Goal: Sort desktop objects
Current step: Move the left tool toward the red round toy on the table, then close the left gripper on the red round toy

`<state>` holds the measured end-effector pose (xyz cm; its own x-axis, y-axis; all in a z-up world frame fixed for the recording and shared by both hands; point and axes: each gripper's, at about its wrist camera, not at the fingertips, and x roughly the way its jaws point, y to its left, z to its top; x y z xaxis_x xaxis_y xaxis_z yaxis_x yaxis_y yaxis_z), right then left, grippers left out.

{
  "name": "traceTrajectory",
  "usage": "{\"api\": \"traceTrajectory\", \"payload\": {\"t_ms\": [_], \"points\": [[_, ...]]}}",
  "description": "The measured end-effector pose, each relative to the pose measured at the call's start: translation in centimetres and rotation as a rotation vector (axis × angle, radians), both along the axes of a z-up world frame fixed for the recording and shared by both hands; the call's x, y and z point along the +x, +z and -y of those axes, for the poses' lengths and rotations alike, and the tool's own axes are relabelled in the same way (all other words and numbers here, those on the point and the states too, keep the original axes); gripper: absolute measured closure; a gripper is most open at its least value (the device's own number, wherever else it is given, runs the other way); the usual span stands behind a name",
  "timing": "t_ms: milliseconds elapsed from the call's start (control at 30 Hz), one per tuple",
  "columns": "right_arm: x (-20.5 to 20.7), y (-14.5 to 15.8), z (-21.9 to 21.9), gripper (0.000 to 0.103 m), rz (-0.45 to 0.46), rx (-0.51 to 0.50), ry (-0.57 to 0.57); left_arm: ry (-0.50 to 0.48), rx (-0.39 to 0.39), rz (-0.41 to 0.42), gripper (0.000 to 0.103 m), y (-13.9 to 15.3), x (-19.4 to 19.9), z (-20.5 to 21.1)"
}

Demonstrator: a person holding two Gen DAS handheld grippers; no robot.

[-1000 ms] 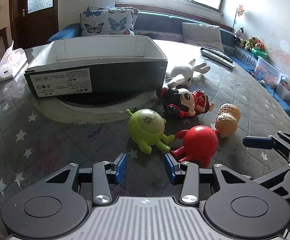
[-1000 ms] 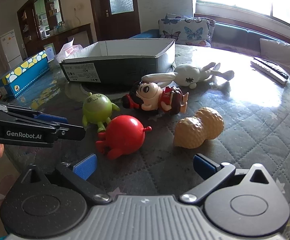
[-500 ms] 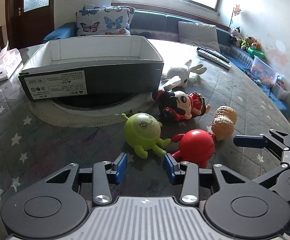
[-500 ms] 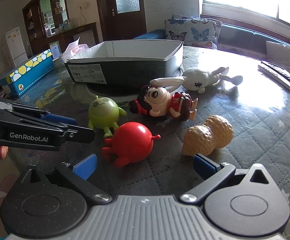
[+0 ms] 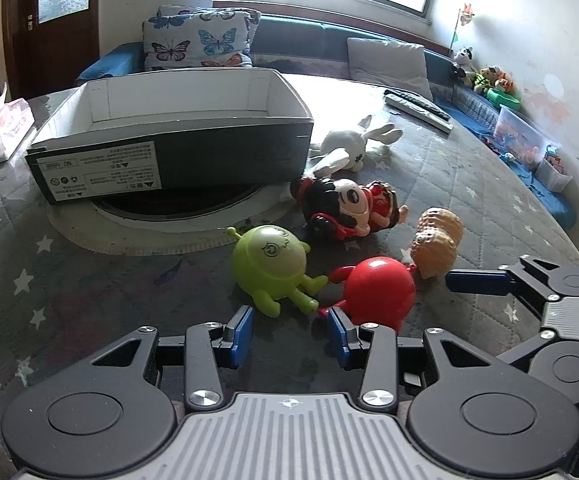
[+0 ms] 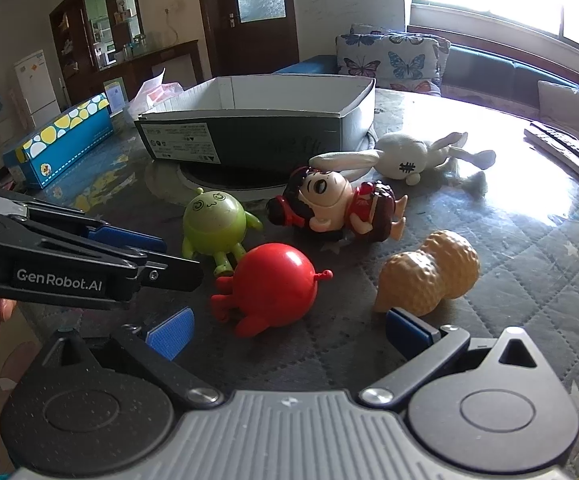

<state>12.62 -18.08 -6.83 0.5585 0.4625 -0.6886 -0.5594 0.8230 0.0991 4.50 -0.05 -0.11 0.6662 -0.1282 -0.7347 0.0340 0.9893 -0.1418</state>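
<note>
Bare bench (image 5: 69, 272): open quilted stretch left of the green toy (image 5: 267, 262), passable. Toy cluster: green toy, red toy (image 6: 275, 282), doll (image 6: 337, 208), peanut toy (image 6: 429, 274) lying close together, narrow gaps only. Box (image 5: 169, 160): top open, plush rabbit (image 6: 405, 156) lying just beside its corner

A round green plastic toy (image 5: 268, 266) and a round red plastic toy (image 5: 379, 289) are seen just beyond the parted left gripper (image 5: 289, 330); a black cardboard box (image 5: 177, 136) is placed farther left.
</note>
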Motion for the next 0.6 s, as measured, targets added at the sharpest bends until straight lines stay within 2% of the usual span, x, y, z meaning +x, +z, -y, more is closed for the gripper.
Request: {"api": "traceTrajectory", "payload": {"t_ms": [233, 600], "points": [[0.2, -0.2, -0.4, 0.001, -0.004, -0.004, 0.020, -0.043, -0.004, 0.003, 0.060, 0.4, 0.1, 0.6], [0.7, -0.4, -0.7, 0.012, -0.021, 0.009, 0.041, -0.147, -0.011, 0.005, 0.060, 0.7, 0.8, 1.4]]}}
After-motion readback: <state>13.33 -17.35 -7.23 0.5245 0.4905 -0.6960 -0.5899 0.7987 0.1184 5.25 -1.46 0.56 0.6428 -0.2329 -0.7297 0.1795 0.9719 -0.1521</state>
